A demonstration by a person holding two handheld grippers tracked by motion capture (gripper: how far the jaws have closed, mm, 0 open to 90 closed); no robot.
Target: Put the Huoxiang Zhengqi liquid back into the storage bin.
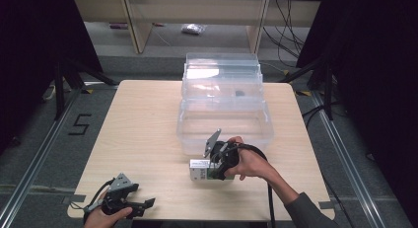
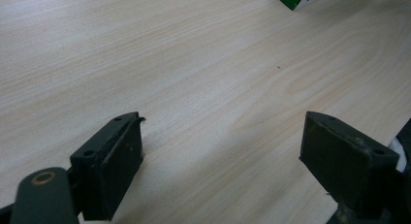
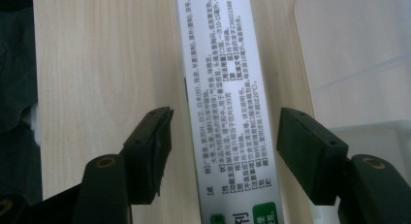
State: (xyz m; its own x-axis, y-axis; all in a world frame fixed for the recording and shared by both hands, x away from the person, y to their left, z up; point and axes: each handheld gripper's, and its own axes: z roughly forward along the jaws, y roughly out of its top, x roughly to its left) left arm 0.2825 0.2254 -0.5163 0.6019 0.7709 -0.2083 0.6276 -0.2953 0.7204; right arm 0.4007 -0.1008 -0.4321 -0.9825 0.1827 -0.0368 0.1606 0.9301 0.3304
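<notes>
Box [image 1: 199, 169], small, white with green, lies near the table's [image 1: 143, 139] middle, just before a clear bin [image 1: 224, 117], the right gripper [image 1: 217, 169] over it. Left gripper [image 2: 223, 151]: jaws apart over bare wood. Right gripper view: jaws straddle the box without touching; dense Chinese print runs lengthwise.

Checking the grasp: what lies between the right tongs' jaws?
The white printed box lies between the right tongs' jaws, gaps either side, per the right gripper view.
</notes>
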